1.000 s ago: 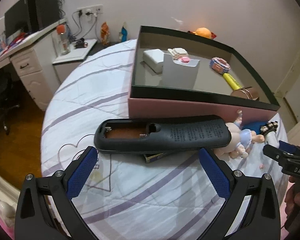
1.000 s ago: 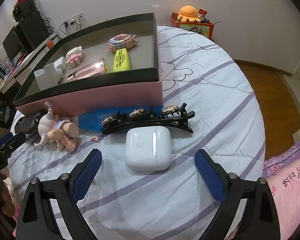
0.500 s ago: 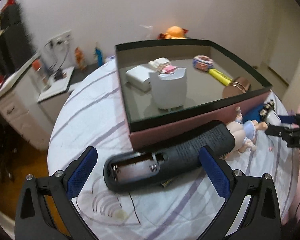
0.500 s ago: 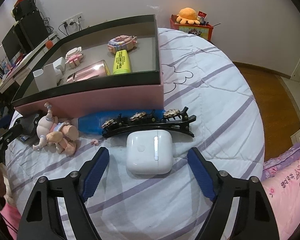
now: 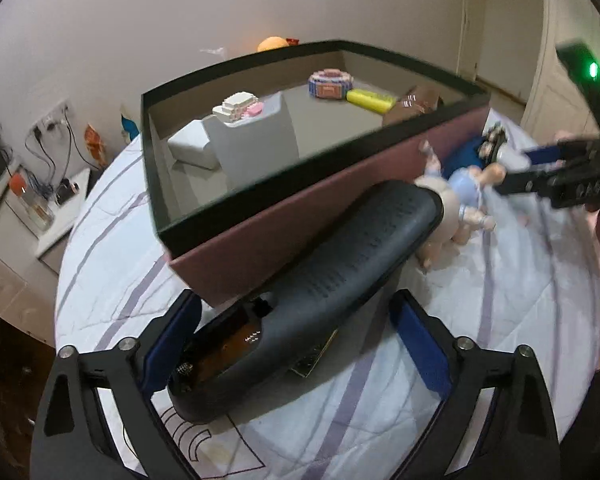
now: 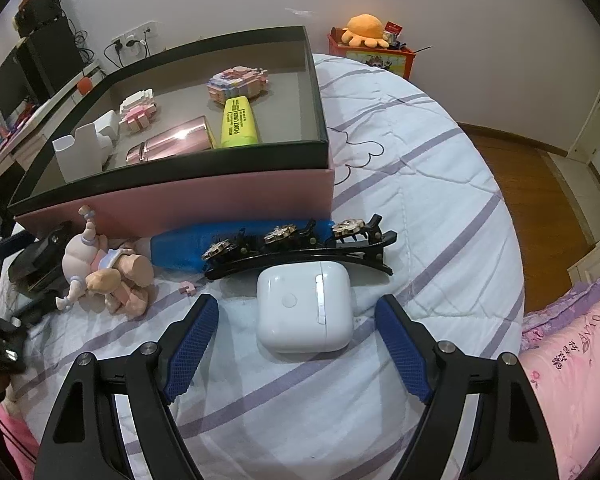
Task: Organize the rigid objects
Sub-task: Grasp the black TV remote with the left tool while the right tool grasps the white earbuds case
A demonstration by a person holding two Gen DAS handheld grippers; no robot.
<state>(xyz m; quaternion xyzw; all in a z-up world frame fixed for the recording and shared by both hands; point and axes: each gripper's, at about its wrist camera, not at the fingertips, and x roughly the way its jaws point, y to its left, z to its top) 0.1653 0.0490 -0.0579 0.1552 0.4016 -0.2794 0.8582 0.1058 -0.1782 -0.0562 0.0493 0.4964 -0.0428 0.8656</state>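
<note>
Your left gripper (image 5: pixel 296 344) is closing its fingers around a dark remote (image 5: pixel 324 292) lying back-up on the bed (image 5: pixel 500 300), its battery bay uncovered, pads not pressing yet. Your right gripper (image 6: pixel 296 344) stands open, the white earbud case (image 6: pixel 304 312) between its fingertips.

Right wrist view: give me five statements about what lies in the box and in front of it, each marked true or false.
1. The yellow highlighter lies inside the box. True.
2. The white case lies inside the box. False: it lies on the bed in front.
3. The hair clip lies between case and box. True.
4. The right gripper grips the case. False: its pads stand clear.
5. The doll stands upright. False: it lies down.
</note>
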